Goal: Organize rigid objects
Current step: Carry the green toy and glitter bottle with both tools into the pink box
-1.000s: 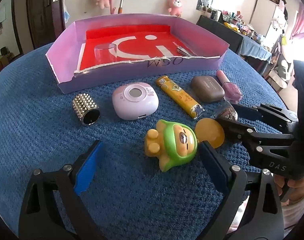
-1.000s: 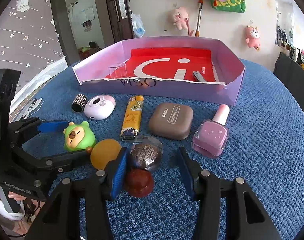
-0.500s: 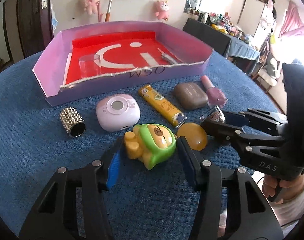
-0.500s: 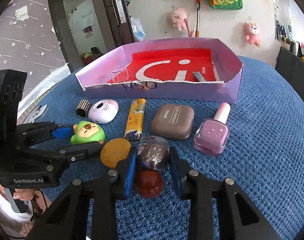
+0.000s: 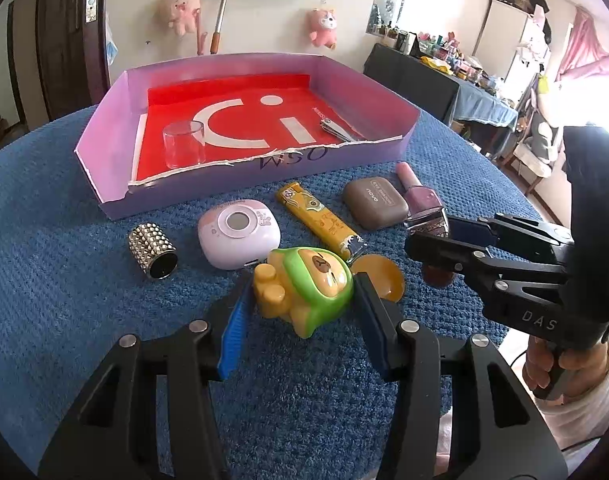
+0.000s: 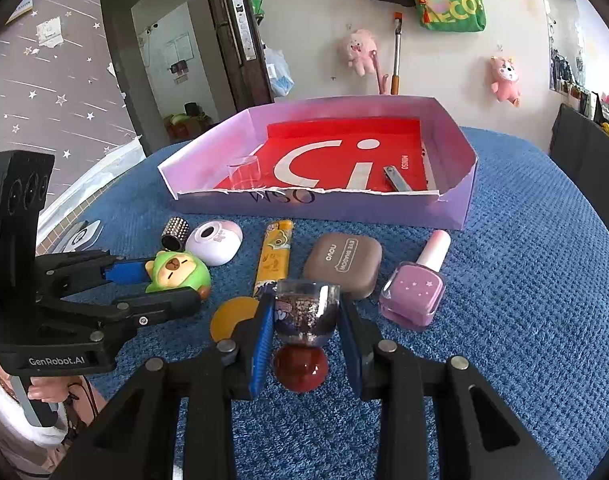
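Observation:
My left gripper point(image 5: 300, 312) is shut on a green and yellow capybara toy point(image 5: 304, 286), also seen in the right wrist view point(image 6: 176, 272). My right gripper point(image 6: 306, 324) is shut on a glittery bottle with a red round cap point(image 6: 306, 312), held a little above the blue cloth. A purple cardboard tray with a red floor point(image 5: 116, 196) stands behind the row of objects and holds a clear cup point(image 5: 183, 145) and a nail clipper point(image 5: 338, 130).
On the cloth lie a studded metal cylinder point(image 5: 152, 250), a lilac round device point(image 5: 238, 232), a yellow lighter point(image 5: 318, 220), a brown eyeshadow case point(image 5: 374, 204), a pink nail polish point(image 6: 416, 286) and an orange disc point(image 5: 384, 280). The table edge curves at right.
Both grippers closed from open onto their objects. The bottle now stands upright in the right gripper, raised off the cloth. The toy is held in the left gripper.

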